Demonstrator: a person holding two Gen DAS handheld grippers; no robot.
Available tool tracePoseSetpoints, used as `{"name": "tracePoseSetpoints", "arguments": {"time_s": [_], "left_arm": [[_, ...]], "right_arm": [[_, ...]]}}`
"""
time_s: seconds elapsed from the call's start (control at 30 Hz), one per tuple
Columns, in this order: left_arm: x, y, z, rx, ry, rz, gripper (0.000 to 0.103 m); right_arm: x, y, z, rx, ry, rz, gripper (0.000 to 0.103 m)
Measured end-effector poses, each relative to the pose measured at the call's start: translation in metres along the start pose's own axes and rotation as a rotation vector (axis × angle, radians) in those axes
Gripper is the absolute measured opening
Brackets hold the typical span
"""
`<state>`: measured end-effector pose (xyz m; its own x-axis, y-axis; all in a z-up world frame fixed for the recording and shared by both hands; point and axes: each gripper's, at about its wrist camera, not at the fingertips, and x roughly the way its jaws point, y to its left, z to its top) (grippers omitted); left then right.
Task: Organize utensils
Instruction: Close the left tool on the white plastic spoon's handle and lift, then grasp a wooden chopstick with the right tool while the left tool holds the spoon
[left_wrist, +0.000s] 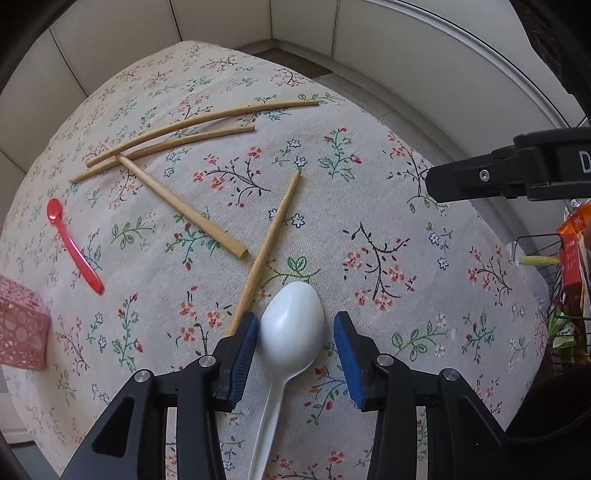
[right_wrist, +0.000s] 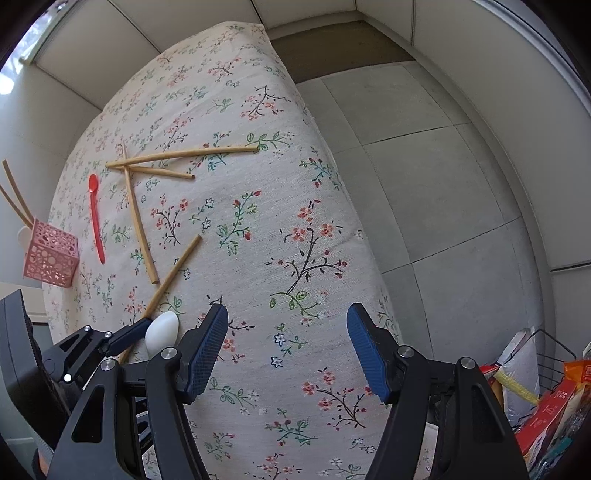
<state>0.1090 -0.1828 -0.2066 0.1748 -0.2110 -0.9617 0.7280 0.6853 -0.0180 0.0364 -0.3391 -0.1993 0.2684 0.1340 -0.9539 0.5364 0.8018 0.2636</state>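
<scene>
I am straddling the white plastic spoon with my spread left tongs to pinch its bowl; my right tongs are hovering spread, empty, over the floral-clothed bench.

walls: white panels | floor: grey tiles | tablecloth: floral

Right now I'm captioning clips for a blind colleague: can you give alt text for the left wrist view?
The open left gripper straddles the bowl of a white spoon on a floral tablecloth. Beyond lie four chopsticks, a red spoon and, at the left edge, a pink basket.
</scene>
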Motion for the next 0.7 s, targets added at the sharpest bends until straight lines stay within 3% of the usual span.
{"name": "tracePoseSetpoints", "arguments": {"time_s": [0.13,0.27,0.7], "left_arm": [[0.001,-0.004,0.004,0.005,-0.005,0.013,0.036],[-0.001,0.001,0.006,-0.051,-0.009,-0.004,0.036],[-0.106,0.086,-0.037,-0.362,-0.336,-0.023,0.035]], "right_arm": [[0.0,-0.006,0.001,0.01,0.001,-0.002,0.07],[0.0,-0.005,0.0,0.011,0.003,-0.003,0.07],[0.022,0.047,0.005,-0.006,0.02,0.056,0.069]]}}
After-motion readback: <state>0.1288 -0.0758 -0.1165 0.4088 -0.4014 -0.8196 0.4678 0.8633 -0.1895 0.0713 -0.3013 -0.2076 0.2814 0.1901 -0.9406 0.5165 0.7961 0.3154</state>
